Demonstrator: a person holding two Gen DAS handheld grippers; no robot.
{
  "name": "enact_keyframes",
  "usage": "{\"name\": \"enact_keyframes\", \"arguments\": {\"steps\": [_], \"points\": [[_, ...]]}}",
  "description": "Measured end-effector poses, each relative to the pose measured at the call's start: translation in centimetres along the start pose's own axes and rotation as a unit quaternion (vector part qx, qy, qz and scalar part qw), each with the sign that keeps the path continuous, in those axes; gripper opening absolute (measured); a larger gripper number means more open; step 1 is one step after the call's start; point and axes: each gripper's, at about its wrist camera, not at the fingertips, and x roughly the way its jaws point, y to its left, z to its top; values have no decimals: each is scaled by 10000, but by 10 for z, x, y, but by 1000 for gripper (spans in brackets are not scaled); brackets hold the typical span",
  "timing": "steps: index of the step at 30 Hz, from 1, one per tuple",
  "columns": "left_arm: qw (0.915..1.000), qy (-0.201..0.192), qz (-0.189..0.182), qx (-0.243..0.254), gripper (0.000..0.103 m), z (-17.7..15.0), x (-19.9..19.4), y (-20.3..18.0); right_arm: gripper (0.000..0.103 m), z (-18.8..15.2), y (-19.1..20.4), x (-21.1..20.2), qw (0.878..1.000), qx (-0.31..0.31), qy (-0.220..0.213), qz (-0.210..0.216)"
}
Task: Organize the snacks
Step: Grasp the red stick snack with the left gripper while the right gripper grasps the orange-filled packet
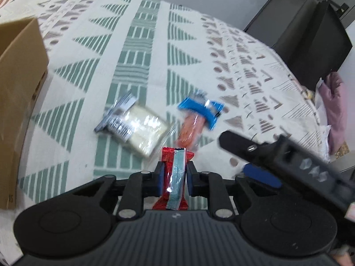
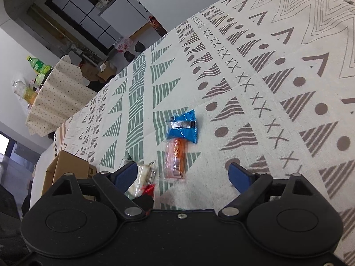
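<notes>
The left gripper point(image 1: 175, 173) pinches a red snack bar point(image 1: 175, 177) upright, above the patterned tablecloth point(image 1: 142, 51). The right gripper point(image 2: 182, 173) hangs wide and empty near the blue-topped orange packet point(image 2: 177, 146). With the cardboard box point(image 1: 20, 88) well to the left, the slick wrapper could slip from the narrow grip.

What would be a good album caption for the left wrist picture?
Left gripper clamps a red snack packet above a patterned tablecloth, two more snacks and a cardboard box nearby.
</notes>
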Motion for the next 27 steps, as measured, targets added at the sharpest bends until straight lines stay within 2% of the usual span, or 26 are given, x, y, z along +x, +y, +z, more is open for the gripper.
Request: {"name": "enact_keyframes", "arguments": {"steps": [4, 14, 21, 24, 27], "points": [[9999, -128, 44, 92, 19, 10, 0, -3, 81, 3, -2, 11, 9999, 119, 75, 23], [9995, -209, 36, -240, 19, 26, 1, 16, 71, 10, 2, 36, 9997, 198, 136, 81], [9986, -353, 175, -349, 19, 36, -5, 29, 68, 11, 16, 48, 9999, -100, 86, -80], [9985, -354, 200, -356, 19, 36, -8, 32, 58, 9, 21, 53, 9995, -230, 170, -153], [9979, -426, 290, -383, 19, 33, -14, 36, 35, 5, 28, 57, 9982, -451, 296, -255]]}}
